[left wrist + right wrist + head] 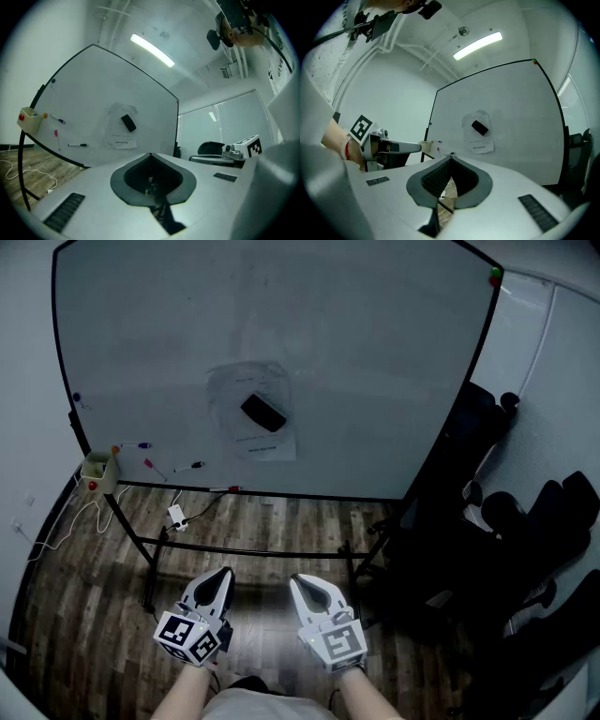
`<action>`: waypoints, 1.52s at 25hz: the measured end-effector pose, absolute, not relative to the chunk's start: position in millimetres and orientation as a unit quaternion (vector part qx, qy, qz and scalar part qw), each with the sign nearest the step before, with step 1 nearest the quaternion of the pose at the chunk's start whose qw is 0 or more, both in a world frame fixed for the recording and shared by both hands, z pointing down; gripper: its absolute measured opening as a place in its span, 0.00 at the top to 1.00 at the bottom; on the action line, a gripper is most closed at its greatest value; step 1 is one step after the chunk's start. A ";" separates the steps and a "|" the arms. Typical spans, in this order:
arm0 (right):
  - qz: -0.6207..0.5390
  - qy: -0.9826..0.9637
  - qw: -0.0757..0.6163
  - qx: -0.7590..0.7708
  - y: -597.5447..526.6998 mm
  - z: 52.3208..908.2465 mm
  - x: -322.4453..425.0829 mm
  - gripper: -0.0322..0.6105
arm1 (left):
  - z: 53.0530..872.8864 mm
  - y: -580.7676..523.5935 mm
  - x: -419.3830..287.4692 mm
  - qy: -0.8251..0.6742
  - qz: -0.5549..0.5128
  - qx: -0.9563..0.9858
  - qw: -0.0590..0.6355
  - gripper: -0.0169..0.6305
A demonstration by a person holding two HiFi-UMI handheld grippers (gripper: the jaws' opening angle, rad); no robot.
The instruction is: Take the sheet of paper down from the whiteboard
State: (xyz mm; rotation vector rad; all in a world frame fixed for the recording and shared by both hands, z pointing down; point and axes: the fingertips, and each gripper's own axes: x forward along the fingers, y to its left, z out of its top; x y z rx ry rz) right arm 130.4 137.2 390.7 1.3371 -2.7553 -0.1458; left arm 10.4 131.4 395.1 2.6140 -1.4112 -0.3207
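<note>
Pinned to the middle of the whiteboard (375, 352) under a black eraser (263, 412): sheet of paper (267, 442). Well short of it, over the wood floor (281, 521): left tongs (226, 572) and right tongs (297, 578), both closed tight, gripping nothing.

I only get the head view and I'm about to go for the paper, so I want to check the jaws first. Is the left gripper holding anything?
Observer: No. The left gripper view shows the left gripper with its jaws together and nothing between them.
Operator: And the right one?
Observer: The right gripper is shut and empty too, going by its own view.
Operator: Where does the paper sit in that view?
Observer: The sheet of paper shows above the jaw tips and a little to their right, with a black block on its upper part.
</note>
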 end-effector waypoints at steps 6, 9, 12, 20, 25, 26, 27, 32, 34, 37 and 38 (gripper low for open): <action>-0.034 -0.898 0.022 0.438 130.6 389.7 127.5 0.92 | 396.0 127.8 14.9 -0.481 -0.110 0.866 0.082 0.95; -0.032 -0.898 0.006 0.438 116.6 389.2 124.0 0.92 | 395.6 115.7 16.7 -0.482 -0.110 0.866 0.080 0.95; -0.034 -0.898 -0.007 0.438 99.1 386.0 120.8 0.92 | 396.9 99.3 18.0 -0.480 -0.109 0.867 0.078 0.95; -0.034 -0.898 -0.012 0.440 42.2 386.5 101.9 0.92 | 397.0 38.9 10.3 -0.468 -0.109 0.874 0.071 0.95; -0.041 -0.901 -0.009 0.432 -2.9 385.3 78.0 0.92 | 394.8 -11.7 -5.9 -0.465 -0.115 0.875 0.071 0.95; -0.042 -0.901 -0.008 0.432 -11.3 385.7 73.9 0.92 | 394.2 -20.6 -9.2 -0.465 -0.116 0.874 0.074 0.95; -0.042 -0.901 -0.006 0.433 -19.3 386.4 70.5 0.92 | 394.4 -28.8 -12.1 -0.464 -0.117 0.875 0.076 0.95; -0.039 -0.897 0.005 0.440 -53.8 392.3 54.8 0.92 | 398.7 -65.1 -28.1 -0.459 -0.116 0.877 0.078 0.95; -0.041 -0.896 0.008 0.443 -67.3 393.3 49.0 0.92 | 397.6 -80.4 -34.5 -0.457 -0.117 0.878 0.081 0.95; -0.043 -0.893 0.015 0.447 -84.3 396.4 41.1 0.92 | 395.9 -99.7 -43.0 -0.453 -0.117 0.880 0.084 0.95; -0.042 -0.892 0.016 0.449 -89.4 397.1 38.6 0.92 | 395.6 -105.5 -45.4 -0.450 -0.117 0.881 0.084 0.95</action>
